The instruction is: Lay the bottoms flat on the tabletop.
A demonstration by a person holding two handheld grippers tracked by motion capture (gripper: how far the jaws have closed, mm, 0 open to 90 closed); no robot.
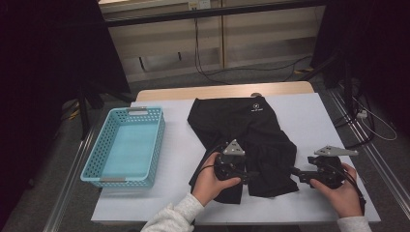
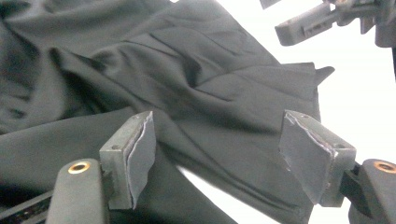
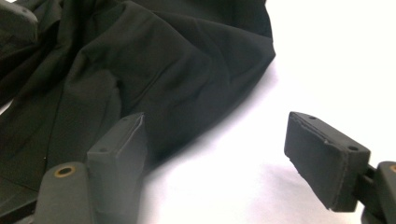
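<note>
Your left gripper (image 1: 250, 177) hovers jaws apart over the black shorts (image 1: 251, 130) at frame centre; your right gripper (image 1: 295, 171) gapes beside their hem. Their small white waistband logo (image 1: 256, 109) is unreadable.

A pair of black shorts (image 1: 251, 140) lies flat on the white worktop (image 1: 179, 159), waistband toward the far edge with a small white logo near it, the two legs pointing at the near edge. The fabric is rumpled and creased around the legs, whose hems stop short of the near edge.
</note>
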